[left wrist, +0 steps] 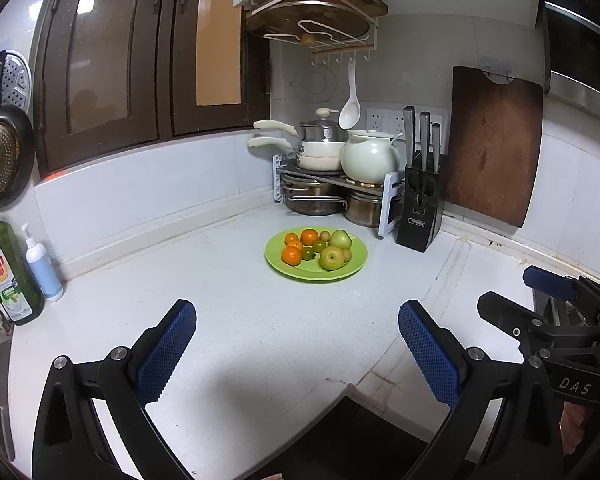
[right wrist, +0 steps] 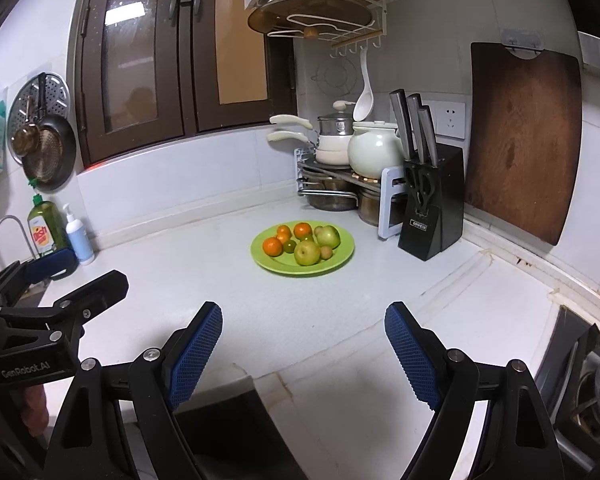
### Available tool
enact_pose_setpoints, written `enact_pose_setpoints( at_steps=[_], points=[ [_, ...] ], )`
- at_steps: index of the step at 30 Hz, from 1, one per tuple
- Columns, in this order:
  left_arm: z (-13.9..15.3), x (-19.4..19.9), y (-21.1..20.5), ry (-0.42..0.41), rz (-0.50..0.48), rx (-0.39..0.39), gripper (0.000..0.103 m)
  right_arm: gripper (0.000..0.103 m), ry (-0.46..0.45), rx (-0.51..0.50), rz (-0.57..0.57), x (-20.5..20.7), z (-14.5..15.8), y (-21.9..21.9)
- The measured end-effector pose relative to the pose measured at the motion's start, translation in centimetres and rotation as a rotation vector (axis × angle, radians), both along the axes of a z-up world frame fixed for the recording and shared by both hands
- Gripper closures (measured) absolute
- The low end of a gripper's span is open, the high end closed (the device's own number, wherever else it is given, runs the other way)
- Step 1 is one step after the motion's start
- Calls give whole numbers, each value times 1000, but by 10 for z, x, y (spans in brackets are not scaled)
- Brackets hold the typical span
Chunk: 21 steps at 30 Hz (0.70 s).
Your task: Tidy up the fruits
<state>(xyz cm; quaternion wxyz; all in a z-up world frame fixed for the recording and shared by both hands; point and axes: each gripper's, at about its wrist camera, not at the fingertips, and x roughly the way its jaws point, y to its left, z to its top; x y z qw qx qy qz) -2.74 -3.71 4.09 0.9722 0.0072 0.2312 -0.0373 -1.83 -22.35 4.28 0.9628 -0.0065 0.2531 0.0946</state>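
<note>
Already gathered on the round lime-green plastic plate [left wrist: 340,274]: four small orange mandarins [left wrist: 309,237], two pale green apples [left wrist: 332,257], a few small dark green and brownish fruits between them. From the left wrist view, plate seen left of and just in front of the black knife block [left wrist: 418,216], on the white speckled countertop [left wrist: 228,300]. Left gripper [left wrist: 298,348] spread wide, holding nothing, well short of the plate.

From the right wrist view, same plate left of the knife block, no fruit loose on the countertop. Right gripper [right wrist: 303,344] likewise released and empty, well short of the plate.

Fits either a mixed heap awaiting sorting or a finished gathering. If handling follows: best approached from above, pads closed gently on one fruit at its widest part, neighbours left unrolled, plate kept from sliding.
</note>
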Motion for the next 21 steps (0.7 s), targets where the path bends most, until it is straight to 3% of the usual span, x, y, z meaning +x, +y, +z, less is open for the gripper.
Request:
enact_pose_setpoints(
  at_steps=[21],
  points=[
    [3,-7,5,-6,18,7,0,19,-13,-1,9,-8,4,9]
  ],
)
